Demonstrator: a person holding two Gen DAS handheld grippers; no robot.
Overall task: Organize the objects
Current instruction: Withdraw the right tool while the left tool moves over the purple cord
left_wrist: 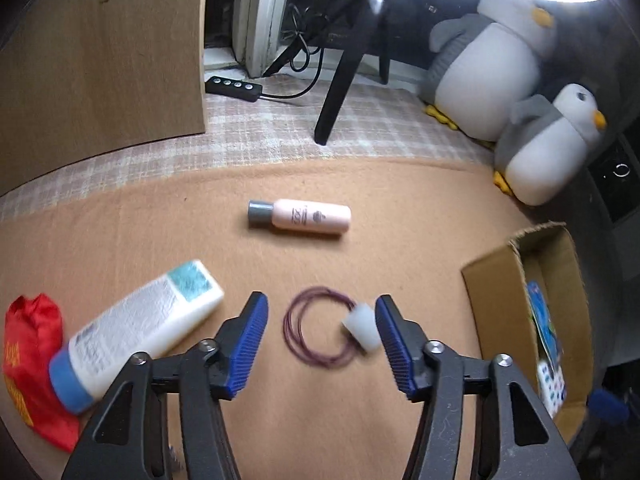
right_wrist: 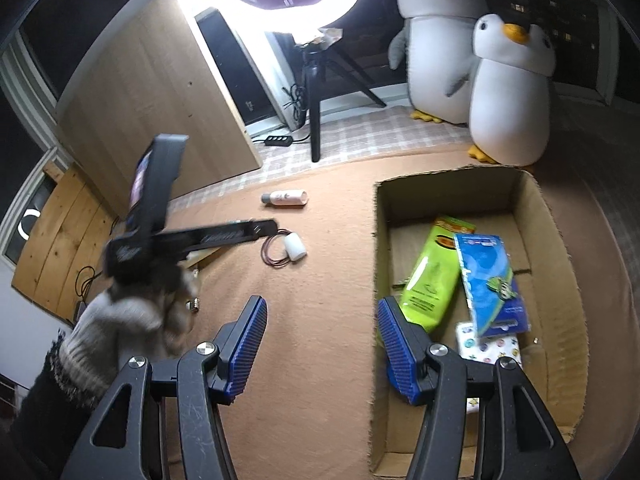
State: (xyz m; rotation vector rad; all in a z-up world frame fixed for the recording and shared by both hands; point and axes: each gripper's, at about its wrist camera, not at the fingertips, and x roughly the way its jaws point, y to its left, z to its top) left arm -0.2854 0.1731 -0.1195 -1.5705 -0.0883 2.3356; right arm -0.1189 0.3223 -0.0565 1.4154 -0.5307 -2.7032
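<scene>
The left gripper hovers with its fingers apart around a cord coil; the right gripper, fingers apart and empty, hangs at the cardboard box rim

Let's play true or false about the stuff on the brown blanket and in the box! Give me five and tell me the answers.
1. The pink bottle is standing upright. False: it lies on its side on the brown blanket.
2. The cardboard box already has a green packet and a blue packet in it. True.
3. The left gripper is squeezing the white tube. False: its jaws are apart with nothing gripped; the tube lies beside it.
4. A purple-red cord loop with a small white piece lies between the left gripper's fingers. True.
5. Three plush penguins stand at the back. False: there are two.
</scene>
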